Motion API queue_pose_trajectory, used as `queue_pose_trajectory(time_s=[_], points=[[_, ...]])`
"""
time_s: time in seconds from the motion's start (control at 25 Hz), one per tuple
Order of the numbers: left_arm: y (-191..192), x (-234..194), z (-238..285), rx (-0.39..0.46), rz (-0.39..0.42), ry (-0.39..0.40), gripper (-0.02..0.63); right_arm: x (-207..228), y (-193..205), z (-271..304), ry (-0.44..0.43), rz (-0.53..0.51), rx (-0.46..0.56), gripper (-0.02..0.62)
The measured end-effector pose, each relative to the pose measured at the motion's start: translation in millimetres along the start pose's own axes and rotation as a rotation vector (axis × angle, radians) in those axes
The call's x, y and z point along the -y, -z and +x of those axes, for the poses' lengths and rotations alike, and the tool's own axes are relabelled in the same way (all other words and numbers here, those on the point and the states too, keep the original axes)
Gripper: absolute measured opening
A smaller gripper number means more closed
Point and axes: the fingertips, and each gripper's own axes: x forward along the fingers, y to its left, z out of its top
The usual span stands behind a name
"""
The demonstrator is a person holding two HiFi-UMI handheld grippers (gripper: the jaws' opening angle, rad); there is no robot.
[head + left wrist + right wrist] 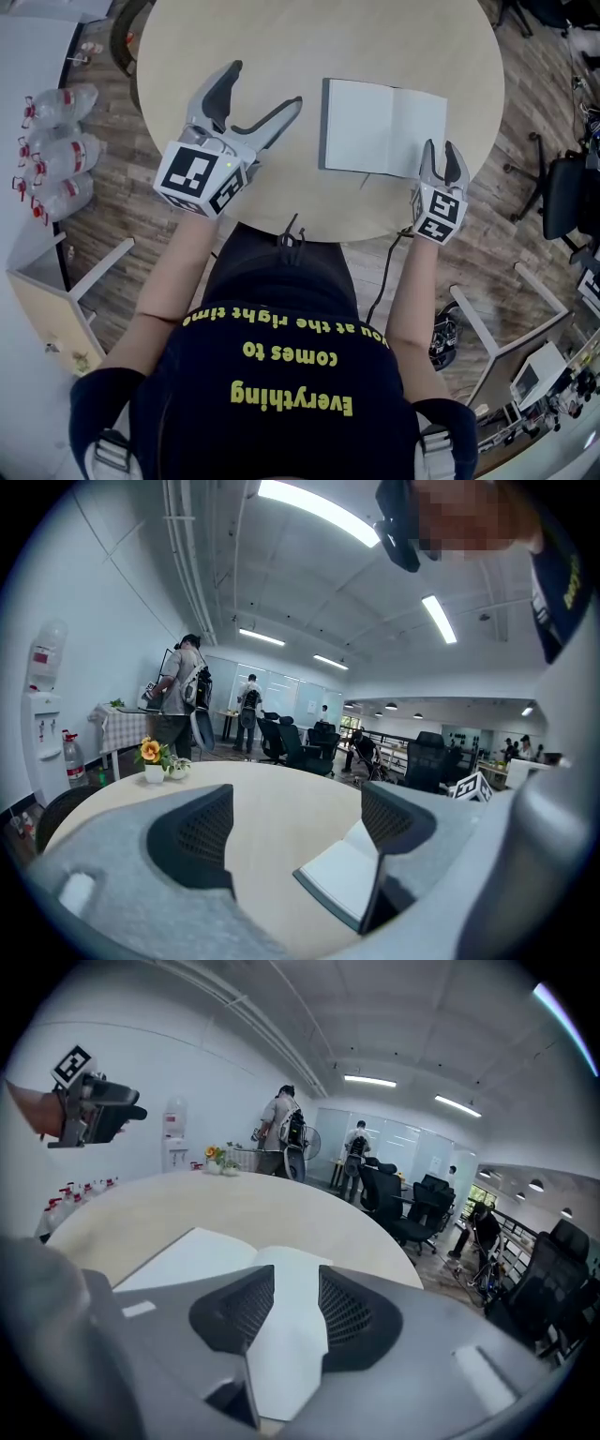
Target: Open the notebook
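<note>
The notebook (pixel 384 127) lies open on the round pale table (pixel 234 37), white pages up and its dark cover edge at the left; it also shows in the left gripper view (pixel 342 874) and the right gripper view (pixel 206 1255). My left gripper (pixel 266 84) stands wide open just left of the notebook, with only table between its fingers (pixel 295 808). My right gripper (pixel 441 147) hovers over the right page's near corner. Its jaws are parted by a narrow gap (pixel 295 1283), the page shows beneath, and nothing is clamped between them.
Several water bottles (pixel 56 155) lie on the wooden floor left of the table. A small flower pot (pixel 155 761) stands at the table's far edge. Office chairs (pixel 572 192) and white benches surround the table, and people (pixel 183 700) stand far back in the room.
</note>
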Motion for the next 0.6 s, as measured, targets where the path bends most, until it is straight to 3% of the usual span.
queue_pose_trajectory(time_s=[0.6], points=[[-12.1,7.1,-4.7,0.041,0.003,0.012,0.426,-16.7,-81.9,-33.9,-0.038,-0.013,0.178,0.102]])
